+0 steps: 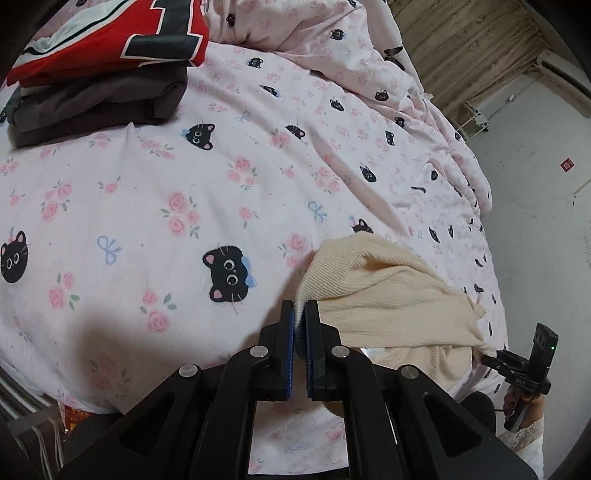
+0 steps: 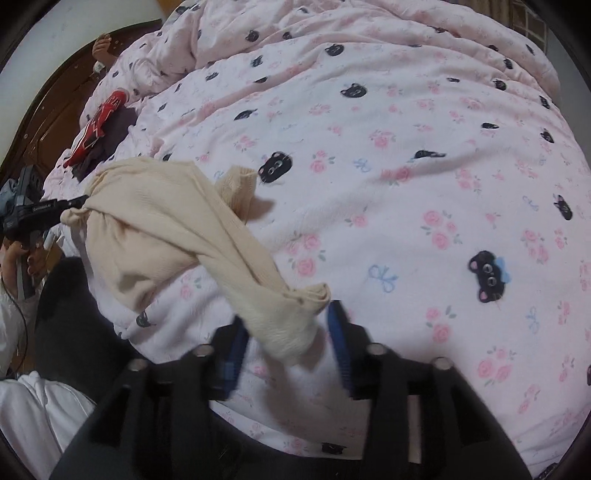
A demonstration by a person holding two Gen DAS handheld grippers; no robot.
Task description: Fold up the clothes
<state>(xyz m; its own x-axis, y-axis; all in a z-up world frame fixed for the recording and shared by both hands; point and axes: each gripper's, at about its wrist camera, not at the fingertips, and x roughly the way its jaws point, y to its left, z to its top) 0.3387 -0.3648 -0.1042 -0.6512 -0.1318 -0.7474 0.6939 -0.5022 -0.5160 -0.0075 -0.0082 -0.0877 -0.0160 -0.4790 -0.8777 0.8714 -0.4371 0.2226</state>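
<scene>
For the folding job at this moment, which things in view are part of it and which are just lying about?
In the job:
- cream knit garment
- left gripper, shut on one end of it
- right gripper, jaws apart around the other end
- folded stack, red jersey on top

Lying about:
- cat-print bedding
- rumpled quilt
- wooden headboard

I am looking across a bed (image 1: pixel 258 155) lying under a pink quilt (image 2: pixel 406 184) printed with black cats and roses. A grey wall (image 1: pixel 535 221) is showing at the right, a curtain (image 1: pixel 461 44) hanging far right, and a dark wooden headboard (image 2: pixel 55 107) standing far left.
</scene>
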